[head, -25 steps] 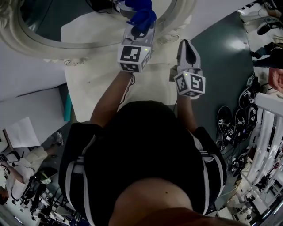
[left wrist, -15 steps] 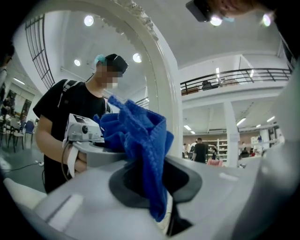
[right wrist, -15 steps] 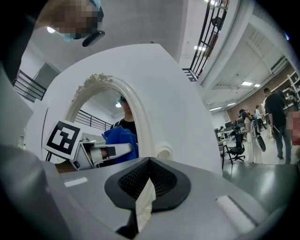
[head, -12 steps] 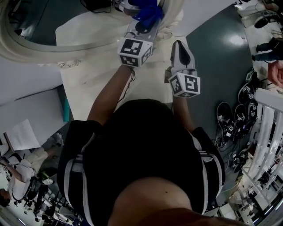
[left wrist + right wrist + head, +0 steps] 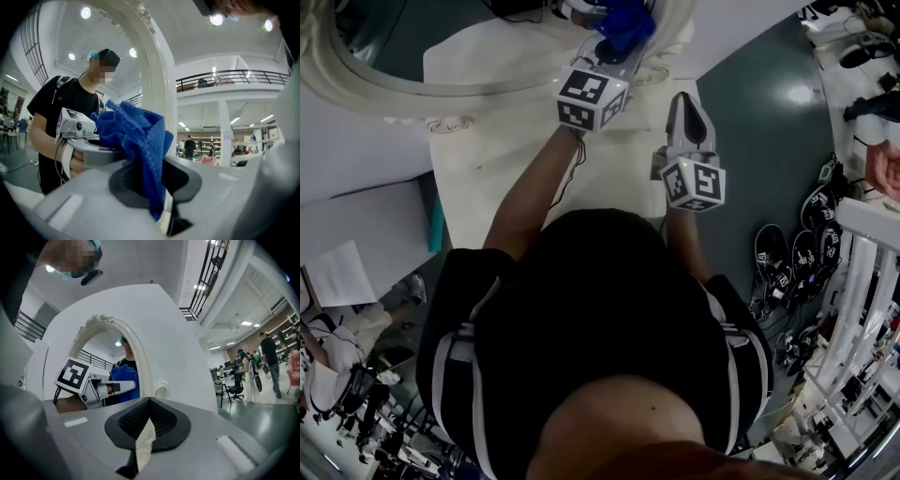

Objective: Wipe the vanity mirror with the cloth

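Blue cloth [image 5: 140,136], clamped in the left gripper [image 5: 157,187], touches the vanity mirror [image 5: 56,61]; the right gripper [image 5: 149,405], jaws together, hovers near the desk's [image 5: 516,141] right edge.

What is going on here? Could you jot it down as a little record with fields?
Setting: person standing at a pale vanity table, facing a white-framed vanity mirror
Left gripper: fingers shut on a blue cloth, raised to the glass, apparently touching it
Right gripper: fingers together, holding nothing, lower, beside the mirror
Background: large bright hall with people walking
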Available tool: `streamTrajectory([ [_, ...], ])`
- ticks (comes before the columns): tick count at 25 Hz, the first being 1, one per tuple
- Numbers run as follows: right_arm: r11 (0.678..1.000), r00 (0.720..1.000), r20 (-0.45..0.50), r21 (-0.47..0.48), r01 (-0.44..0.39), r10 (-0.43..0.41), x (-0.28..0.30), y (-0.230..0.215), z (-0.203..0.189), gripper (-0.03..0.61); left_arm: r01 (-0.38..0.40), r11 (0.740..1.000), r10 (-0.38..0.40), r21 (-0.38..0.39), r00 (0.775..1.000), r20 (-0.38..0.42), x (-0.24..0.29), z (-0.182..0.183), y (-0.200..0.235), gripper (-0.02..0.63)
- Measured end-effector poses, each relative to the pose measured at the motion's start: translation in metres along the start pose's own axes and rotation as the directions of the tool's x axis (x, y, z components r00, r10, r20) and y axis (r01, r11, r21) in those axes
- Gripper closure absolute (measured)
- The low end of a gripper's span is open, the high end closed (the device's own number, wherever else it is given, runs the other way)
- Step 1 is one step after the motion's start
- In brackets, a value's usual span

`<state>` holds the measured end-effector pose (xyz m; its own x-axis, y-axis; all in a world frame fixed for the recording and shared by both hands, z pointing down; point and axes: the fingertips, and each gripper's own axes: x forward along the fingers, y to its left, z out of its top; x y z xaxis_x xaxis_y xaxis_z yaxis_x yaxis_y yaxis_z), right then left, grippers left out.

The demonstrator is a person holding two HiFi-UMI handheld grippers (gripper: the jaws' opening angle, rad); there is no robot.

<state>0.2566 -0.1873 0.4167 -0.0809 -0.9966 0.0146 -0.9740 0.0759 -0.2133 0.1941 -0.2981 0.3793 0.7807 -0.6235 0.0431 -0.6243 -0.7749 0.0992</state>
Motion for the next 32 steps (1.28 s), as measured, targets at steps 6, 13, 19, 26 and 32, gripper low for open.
streamTrajectory([
  [6,0.998,0.998,-0.001,-0.017,-0.058,0.058,-0.007,0.024,-0.002,0.578,-0.043,0.999,0.041,0.024,0.996,0.075,-0.038,0.01,-0.01,0.554],
  [13,0.987,0.988,-0.023,-0.036,-0.157,0.156,0.005,0.07,-0.007,0.578,-0.174,0.984,0.176,-0.022,0.978,0.115,-0.108,0.019,0.028,0.552],
  [19,0.957,0.956,-0.068,-0.039,-0.289,0.286,0.008,0.128,-0.027,0.578,-0.343,0.936,0.351,-0.078,0.928,0.122,-0.182,0.006,0.074,0.552],
  [26,0.907,0.904,-0.094,-0.027,-0.421,0.417,0.008,0.205,-0.042,0.578,-0.517,0.854,0.519,-0.053,0.844,0.135,-0.265,0.002,0.12,0.552],
  [32,0.886,0.883,-0.109,-0.034,-0.462,0.457,0.002,0.233,-0.047,0.578,-0.636,0.769,0.64,-0.068,0.764,0.087,-0.311,-0.024,0.166,0.552],
])
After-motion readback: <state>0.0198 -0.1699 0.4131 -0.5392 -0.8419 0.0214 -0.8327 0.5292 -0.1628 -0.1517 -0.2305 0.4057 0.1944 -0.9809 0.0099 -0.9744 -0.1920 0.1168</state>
